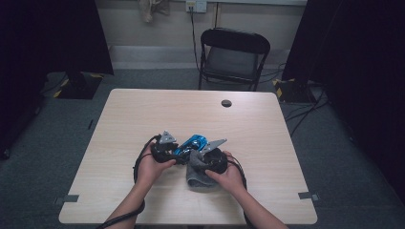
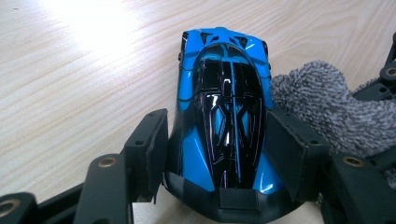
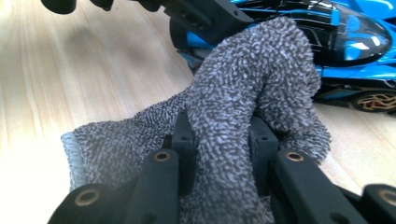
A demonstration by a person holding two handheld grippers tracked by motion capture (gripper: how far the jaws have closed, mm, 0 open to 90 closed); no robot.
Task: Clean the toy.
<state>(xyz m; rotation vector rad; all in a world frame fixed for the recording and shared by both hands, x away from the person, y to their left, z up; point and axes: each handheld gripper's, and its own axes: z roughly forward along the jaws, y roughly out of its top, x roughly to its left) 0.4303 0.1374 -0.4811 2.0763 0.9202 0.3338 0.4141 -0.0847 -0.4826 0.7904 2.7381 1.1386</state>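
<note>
Nearest the high camera, two forearms come in from the bottom edge, each hand carrying a hand-held gripper over the middle of the pale wooden worktop [image 1: 143, 109]. In the left hand, the left hand-held gripper [image 1: 168, 151] has its jaws closed partway around the blue and black toy car [image 2: 224, 121], one black pad against each flank near one end of the body, so the car looks clamped and steadied while it sits on the worktop. In the right hand, the right hand-held gripper [image 1: 210, 160] pinches a fold of the grey cloth [image 3: 243, 121] between its jaws, which are closed tight on the nubby fabric; the bunched top of the cloth rises and presses against the side of the car, and the rest trails down onto the worktop toward the near edge. Seen from the left gripper view, the cloth touches the car's right flank just beside the right-hand pad. The work in hand appears to be wiping the car with the cloth. Both grips are made and cloth and car are already in contact, so the wiping seems underway, though how much of the body has been covered cannot be told; the glossy roof and the far end are bare of cloth and probably remain. Beyond the worktop stands a folding chair [image 1: 234, 55].
</note>
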